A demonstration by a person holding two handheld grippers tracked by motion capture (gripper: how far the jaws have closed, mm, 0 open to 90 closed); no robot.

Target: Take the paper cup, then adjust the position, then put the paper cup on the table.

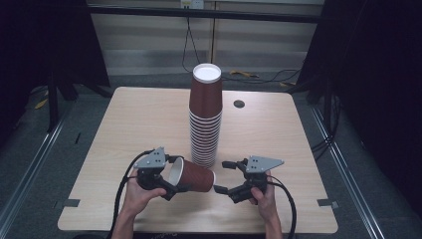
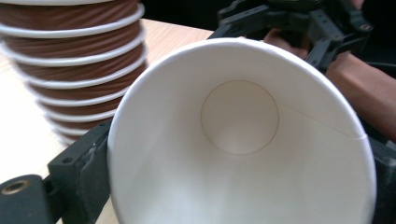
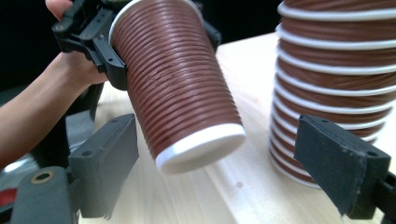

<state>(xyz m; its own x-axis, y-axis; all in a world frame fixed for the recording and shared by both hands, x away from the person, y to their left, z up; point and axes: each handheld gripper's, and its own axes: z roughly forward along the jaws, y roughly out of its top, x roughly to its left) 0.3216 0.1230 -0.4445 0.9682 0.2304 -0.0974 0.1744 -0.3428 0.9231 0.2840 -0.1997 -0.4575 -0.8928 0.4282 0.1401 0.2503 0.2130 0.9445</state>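
Paper cup [image 1: 191, 176], ribbed brown, near table's [image 1: 124, 124] front edge: light, crushable; grip near rim. Left gripper [image 1: 171, 174] pinches it there; right gripper [image 1: 223, 177] jaws spread.

No readable text, label, brand or number on any surface in these pictures

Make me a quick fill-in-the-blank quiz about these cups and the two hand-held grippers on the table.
1. The left hand-held gripper is shut on a single brown paper cup, gripping it near its ____.
2. The jaws of the right hand-held gripper stand ____, with the cup's base between them but not touched.
3. The top cup of the tall cup stack sits ____, white base up.
4. The held cup lies roughly ____, not upright.

Missing words: rim; open; upside down; on its side
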